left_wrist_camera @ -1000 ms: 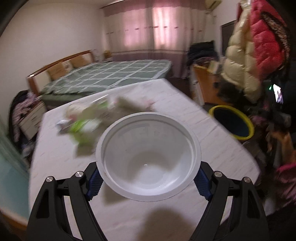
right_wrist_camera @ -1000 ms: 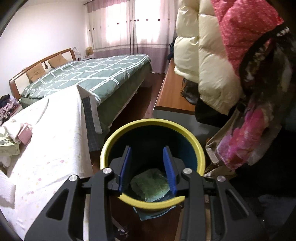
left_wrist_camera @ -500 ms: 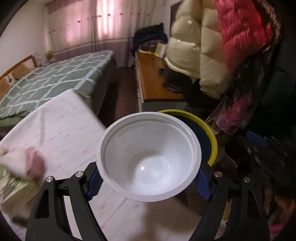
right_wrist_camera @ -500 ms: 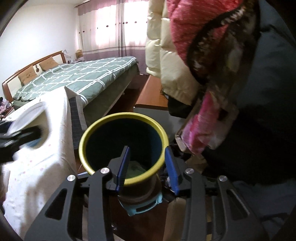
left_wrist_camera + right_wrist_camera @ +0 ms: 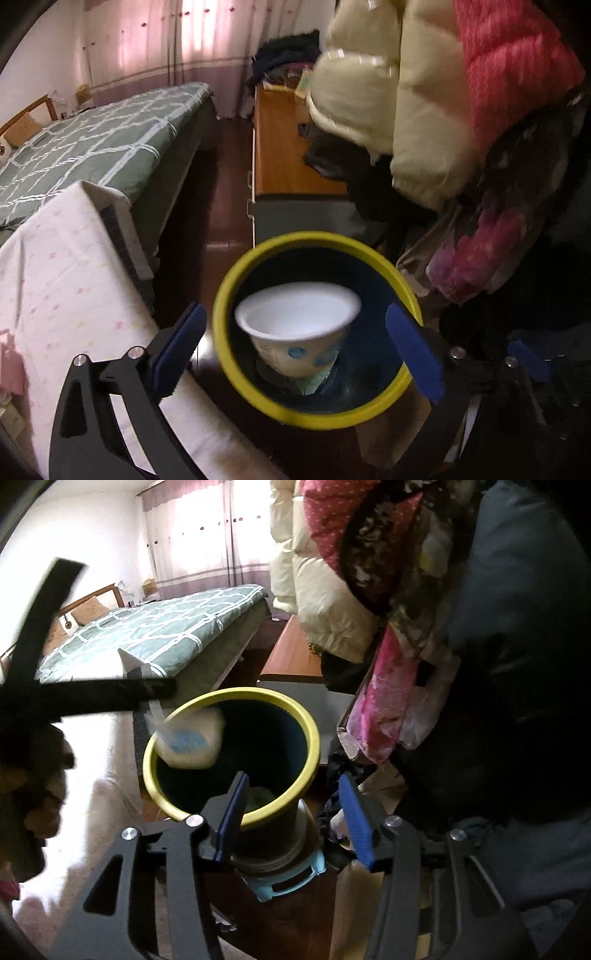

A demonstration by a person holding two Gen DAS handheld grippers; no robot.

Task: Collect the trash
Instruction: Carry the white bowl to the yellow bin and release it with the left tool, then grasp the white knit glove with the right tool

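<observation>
White bowl [image 5: 297,325] inside bin [image 5: 258,391]; left hand-held gripper [image 5: 295,350] spread above.

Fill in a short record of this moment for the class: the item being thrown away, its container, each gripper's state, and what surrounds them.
item: white paper bowl with blue print, blurred, apart from both pads, inside the bin's mouth
container: dark round bin with a yellow rim, greenish trash at its bottom
left gripper: open, above the bin
right gripper: open, empty, at the bin's near rim
surroundings: white cloth-covered table, green checked bed, hanging puffy coats
</observation>
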